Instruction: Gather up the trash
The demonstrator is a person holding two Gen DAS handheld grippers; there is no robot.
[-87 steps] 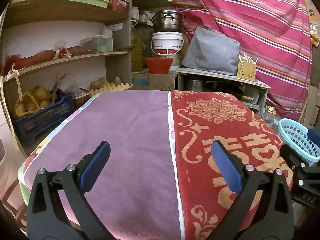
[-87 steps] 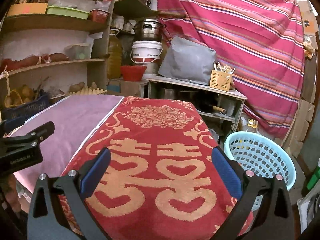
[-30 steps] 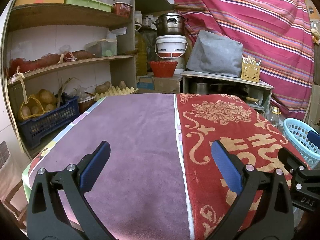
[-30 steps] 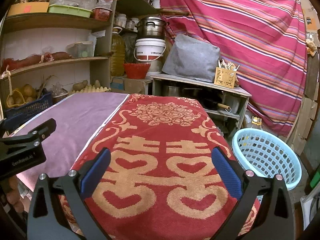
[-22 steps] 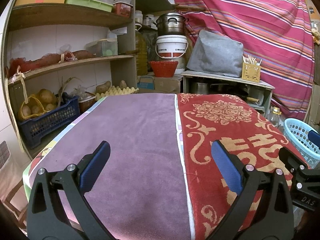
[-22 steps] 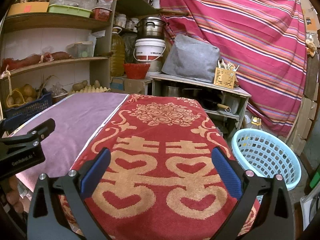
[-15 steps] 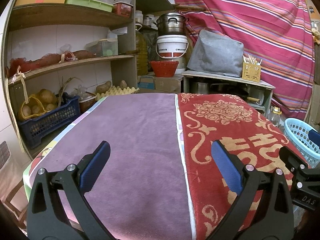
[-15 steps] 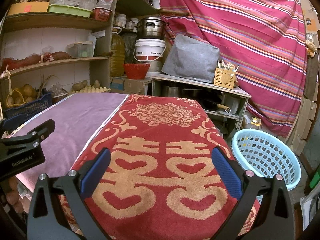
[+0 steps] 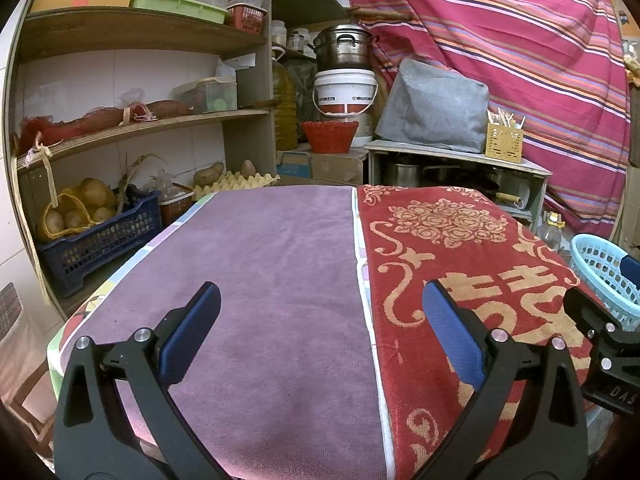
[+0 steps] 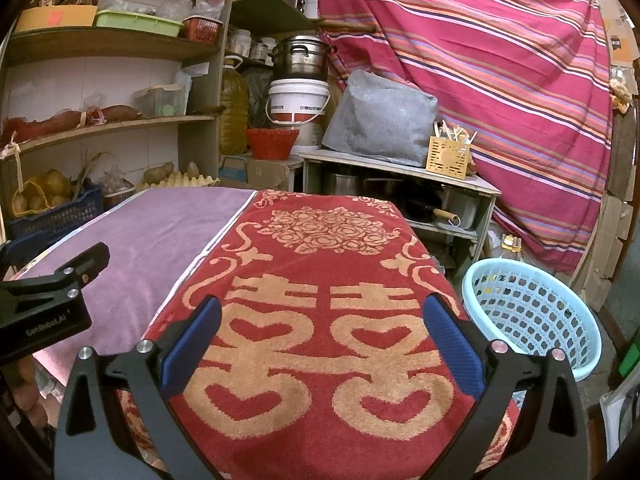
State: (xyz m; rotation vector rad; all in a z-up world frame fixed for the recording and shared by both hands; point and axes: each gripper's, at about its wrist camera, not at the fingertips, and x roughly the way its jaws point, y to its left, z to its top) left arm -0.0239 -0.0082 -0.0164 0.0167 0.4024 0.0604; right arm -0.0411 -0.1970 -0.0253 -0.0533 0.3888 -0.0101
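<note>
Table top is covered by two cloths side by side: a purple towel (image 9: 272, 280) on the left half, a red towel with gold double-happiness and rose pattern (image 10: 320, 320) on the right half, a white seam edge between them running away from us. Both lie flat.

Room: wooden shelves (image 9: 140, 128) on the left wall with potatoes in a blue crate (image 9: 96, 236), an egg tray (image 9: 236, 180), a green tray on the top shelf. Behind the table, a steel pot (image 9: 340, 48) stacked on a white bucket (image 9: 346, 92), a red bowl (image 9: 329, 136) in front, a grey cover (image 9: 432, 108) on a low cabinet, a yellow utensil holder (image 10: 447, 156). Striped red curtain (image 10: 500, 60) fills the back right.

Our task container, the light blue basket (image 10: 532, 312), sits on the floor just beside the table's right edge, upright, mouth facing up; round, so no clear long axis. No trash item can be made out on the cloths.

Our left gripper (image 9: 320, 320) hangs over the purple/red seam near the table's near edge, blue pads wide apart, nothing between them. Our right gripper (image 10: 320, 328) hangs over the red towel, pads equally wide apart, also holding nothing. Both point along the table toward the back wall.
</note>
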